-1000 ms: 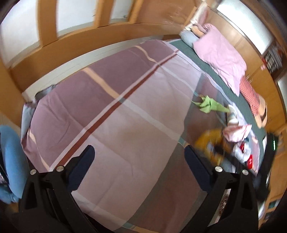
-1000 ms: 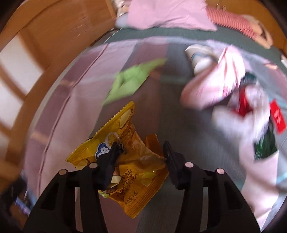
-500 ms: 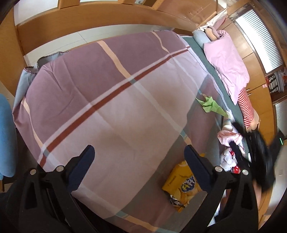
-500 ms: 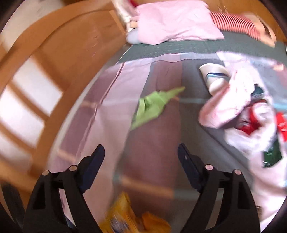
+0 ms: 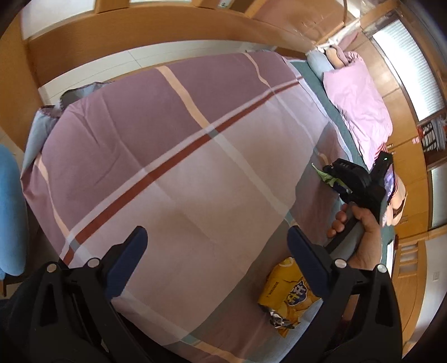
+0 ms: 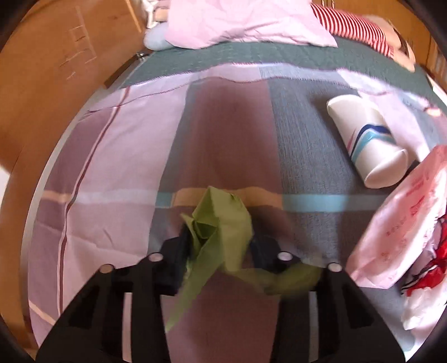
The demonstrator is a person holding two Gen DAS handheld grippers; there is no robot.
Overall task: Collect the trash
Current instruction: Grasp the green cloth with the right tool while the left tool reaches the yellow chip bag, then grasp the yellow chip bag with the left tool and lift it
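Right gripper is pinching the crumpled green paper between its dark pads; its jaws have just been closing, now narrow, with the paper bunched up between them and a tail of it trailing down under the fingers. In the left wrist view that same gripper is sitting over the green scrap at the far right side of the bed, a person's hand wrapped around its handle.

Left gripper is hanging wide open over the plaid bedspread, nothing between the blue pads. Yellow snack bag is lying flat on the bedspread just beside and partly behind the right-side finger of the left gripper, torn foil end pointing toward the camera, not touched by the pads.

Paper cup is lying on its side on the grey-green part of the bedding, to the right of the held paper and well apart from it; its closed base is facing the camera, contents cannot tell. Right next to the cup, at the frame edge, a pink-and-white plastic bag is slumping on the bed, with red-and-white wrappers bunched at its lower end; whether they are inside it or beside it is unclear. Pink pillow is lying at the head of the bed.
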